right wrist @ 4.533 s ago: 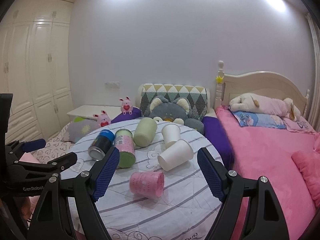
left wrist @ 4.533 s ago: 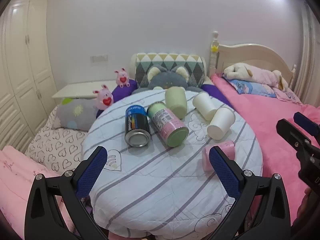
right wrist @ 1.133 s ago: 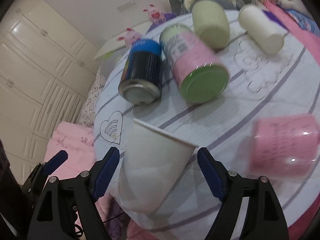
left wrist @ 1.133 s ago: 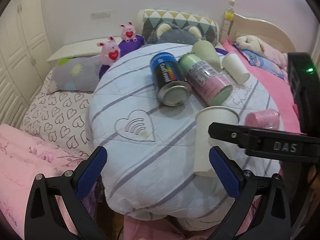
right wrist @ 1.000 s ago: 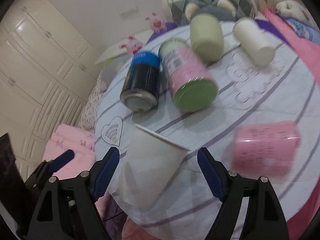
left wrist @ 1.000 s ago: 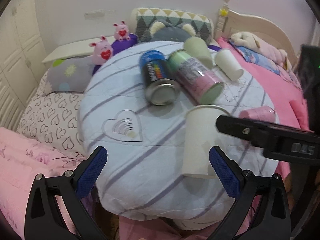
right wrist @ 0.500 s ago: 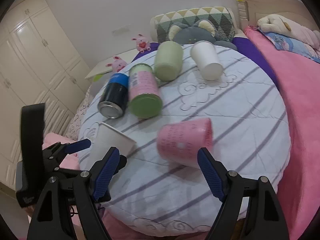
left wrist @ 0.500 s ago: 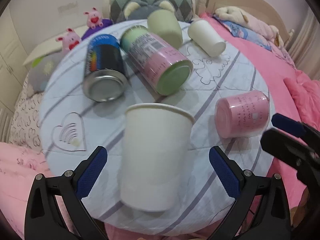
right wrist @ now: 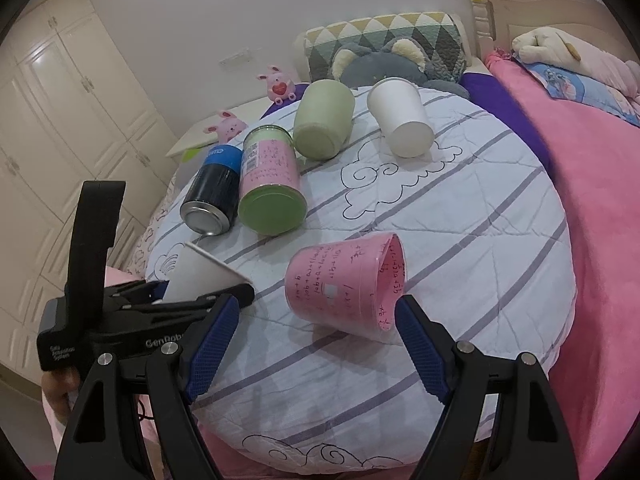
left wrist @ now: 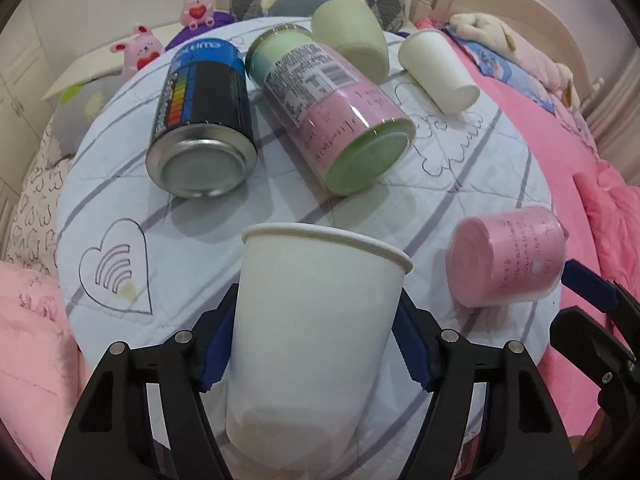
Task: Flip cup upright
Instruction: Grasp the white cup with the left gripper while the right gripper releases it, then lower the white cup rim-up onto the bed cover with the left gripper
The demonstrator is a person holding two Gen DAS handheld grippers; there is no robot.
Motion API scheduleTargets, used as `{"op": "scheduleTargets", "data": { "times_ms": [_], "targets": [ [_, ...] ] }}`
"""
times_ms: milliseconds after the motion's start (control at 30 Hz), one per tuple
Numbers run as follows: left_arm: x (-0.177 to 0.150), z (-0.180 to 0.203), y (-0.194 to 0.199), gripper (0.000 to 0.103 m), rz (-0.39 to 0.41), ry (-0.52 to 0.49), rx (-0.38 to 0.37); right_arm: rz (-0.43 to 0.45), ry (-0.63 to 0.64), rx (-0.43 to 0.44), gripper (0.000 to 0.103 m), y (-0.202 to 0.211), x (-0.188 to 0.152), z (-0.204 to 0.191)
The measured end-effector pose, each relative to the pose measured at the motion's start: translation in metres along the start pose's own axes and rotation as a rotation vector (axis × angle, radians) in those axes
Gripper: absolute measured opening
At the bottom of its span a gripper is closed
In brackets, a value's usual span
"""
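Note:
My left gripper (left wrist: 316, 344) is shut on a white paper cup (left wrist: 312, 320), rim up, at the near edge of the round table (left wrist: 480, 168). The same cup (right wrist: 200, 272) shows in the right wrist view, held by the left gripper (right wrist: 188, 296). My right gripper (right wrist: 316, 344) is open and empty, just in front of a pink cup (right wrist: 344, 288) lying on its side, mouth to the right. That pink cup (left wrist: 508, 256) lies right of the held cup. Its fingertips (left wrist: 588, 284) show at the right edge of the left wrist view.
On the table lie a blue-black can (left wrist: 204, 120), a pink-green jar (left wrist: 336, 116), a green cup (left wrist: 352, 40) and a second white cup (left wrist: 440, 68), all on their sides. A pink bed (right wrist: 600, 220) stands right, pillows and plush toys behind.
My left gripper has closed on the white cup, which the right gripper had set upright and let go. My right gripper has drawn back and now faces the pink cup.

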State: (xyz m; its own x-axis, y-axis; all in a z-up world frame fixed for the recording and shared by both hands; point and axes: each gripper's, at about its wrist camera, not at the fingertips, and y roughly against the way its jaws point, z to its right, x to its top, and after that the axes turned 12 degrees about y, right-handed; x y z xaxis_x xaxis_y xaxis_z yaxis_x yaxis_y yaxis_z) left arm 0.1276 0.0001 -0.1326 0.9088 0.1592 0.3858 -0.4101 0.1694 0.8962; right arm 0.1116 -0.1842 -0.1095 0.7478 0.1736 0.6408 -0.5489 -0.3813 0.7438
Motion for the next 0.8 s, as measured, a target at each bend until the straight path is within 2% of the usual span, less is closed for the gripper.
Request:
{"op": "scheduleTargets", "data": {
  "times_ms": [233, 400, 567, 800],
  "targets": [
    [-0.006, -0.013, 0.033, 0.071, 0.169, 0.031, -0.090, -0.002, 0.022, 0.012, 0.082, -0.002, -0.001, -0.008],
    [-0.009, -0.036, 0.046, 0.068, 0.270, 0.095, -0.084, -0.002, 0.045, 0.020, 0.082, -0.005, 0.002, -0.021],
    [-0.001, -0.061, 0.048, 0.068, 0.303, 0.162, -0.069, 0.002, 0.065, 0.027, 0.082, -0.007, 0.004, -0.032],
    [0.010, -0.079, 0.059, 0.068, 0.346, 0.178, -0.049, 0.011, 0.108, 0.044, 0.082, -0.016, 0.017, -0.055]
  ]
}}
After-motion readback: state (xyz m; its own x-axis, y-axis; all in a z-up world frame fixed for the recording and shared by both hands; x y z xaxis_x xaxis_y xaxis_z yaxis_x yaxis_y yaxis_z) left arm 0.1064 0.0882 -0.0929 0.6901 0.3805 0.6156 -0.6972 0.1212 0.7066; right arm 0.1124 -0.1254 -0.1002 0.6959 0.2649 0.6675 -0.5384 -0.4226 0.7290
